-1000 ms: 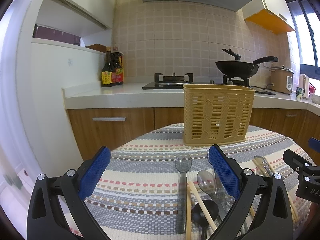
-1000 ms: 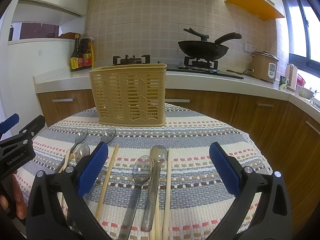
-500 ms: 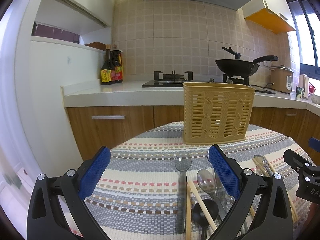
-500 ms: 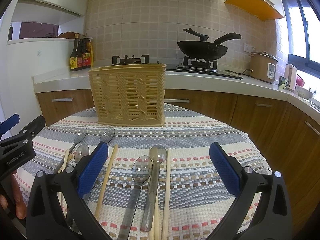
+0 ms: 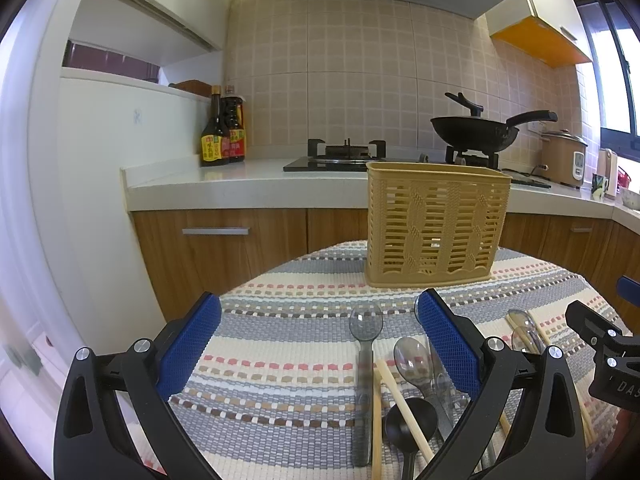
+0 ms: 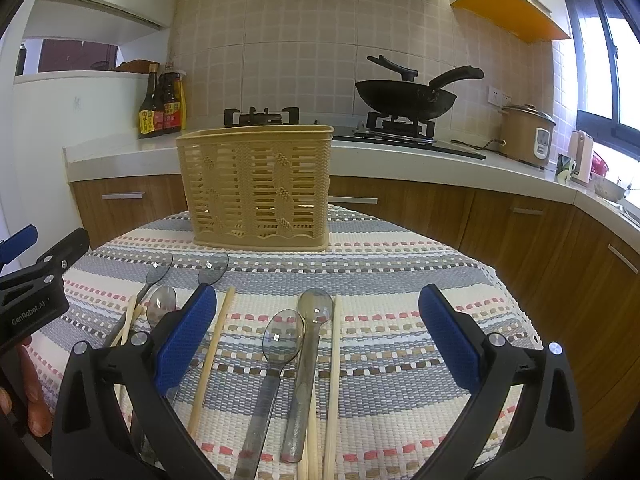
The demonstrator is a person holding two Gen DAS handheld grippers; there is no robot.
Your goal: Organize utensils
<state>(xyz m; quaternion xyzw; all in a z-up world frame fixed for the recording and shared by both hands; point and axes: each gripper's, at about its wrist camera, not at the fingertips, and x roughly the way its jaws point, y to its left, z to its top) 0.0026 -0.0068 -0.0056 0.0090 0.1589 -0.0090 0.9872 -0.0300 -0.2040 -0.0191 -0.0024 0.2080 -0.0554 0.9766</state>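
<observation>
Nearest: right gripper (image 6: 316,344) spread wide, holding nothing, blue pads either side of a pair of translucent grey plastic spoons (image 6: 296,344) lying handle-near, bowl-far on the striped woven tablecloth (image 6: 400,280). Pale wooden chopsticks (image 6: 334,380) lie alongside, one just right of the spoons, touching or nearly so.

Left gripper (image 5: 316,344) likewise spread and empty, over the left group: a clear grey spoon (image 5: 365,360), a black plastic ladle-spoon (image 5: 410,424) and crossed chopsticks (image 5: 400,400) overlapping it.

Far centre: tan slotted plastic utensil basket (image 6: 258,188), upright, apparently empty.

Risks (judgement): closing on the paired spoons may catch both or snag a chopstick, since they lie close together. Smooth thin handles flat on cloth could slip or pivot. On the left, the overlapping pieces may drag one another.
</observation>
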